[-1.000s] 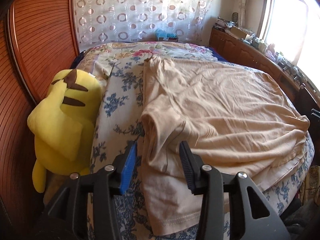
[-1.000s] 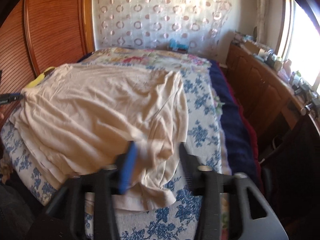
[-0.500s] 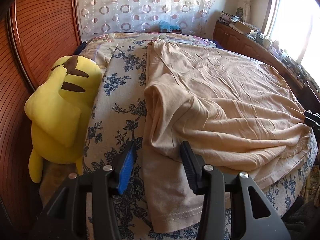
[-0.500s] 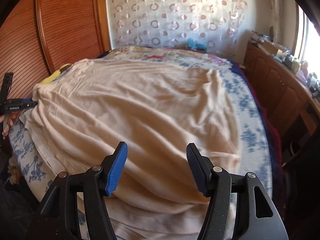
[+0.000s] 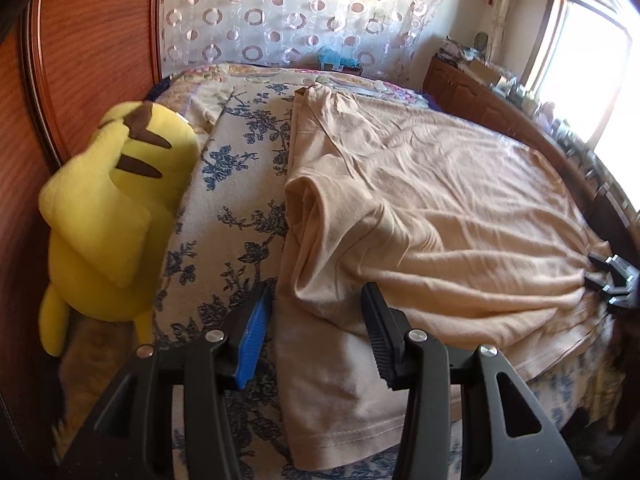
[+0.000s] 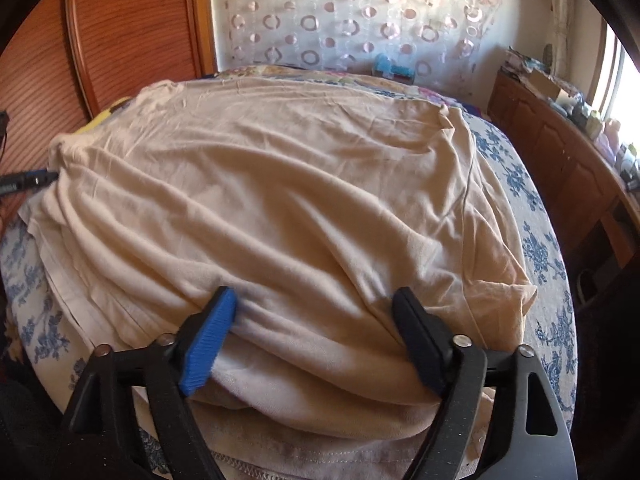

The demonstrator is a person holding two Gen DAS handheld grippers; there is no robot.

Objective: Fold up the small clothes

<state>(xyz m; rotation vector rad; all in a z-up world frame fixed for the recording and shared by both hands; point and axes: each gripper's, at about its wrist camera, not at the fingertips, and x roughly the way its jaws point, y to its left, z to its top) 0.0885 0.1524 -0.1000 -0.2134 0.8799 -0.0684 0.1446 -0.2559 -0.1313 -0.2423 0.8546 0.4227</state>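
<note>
A beige T-shirt (image 5: 440, 200) lies spread over the flowered bed sheet (image 5: 236, 208), one sleeve folded up near its left edge. My left gripper (image 5: 316, 320) hovers low over that edge, its jaws partly apart; cloth lies between them but the pads do not press it. In the right wrist view the T-shirt (image 6: 300, 184) fills the bed. My right gripper (image 6: 316, 320) straddles a thick rolled fold at the near hem, its jaws opening wide. Each gripper shows in the other's view: the right gripper (image 5: 612, 280) and the left gripper (image 6: 28, 178).
A yellow plush toy (image 5: 112, 216) leans against the wooden headboard (image 5: 92, 40) at the left. A wooden cabinet (image 6: 568, 168) with small items runs along the right under the window. A patterned curtain (image 6: 360, 20) hangs behind the bed.
My right gripper moved from the shirt's right corner down onto the near hem fold, and its jaws spread much wider. The left gripper barely shifted; the right gripper came into its view.
</note>
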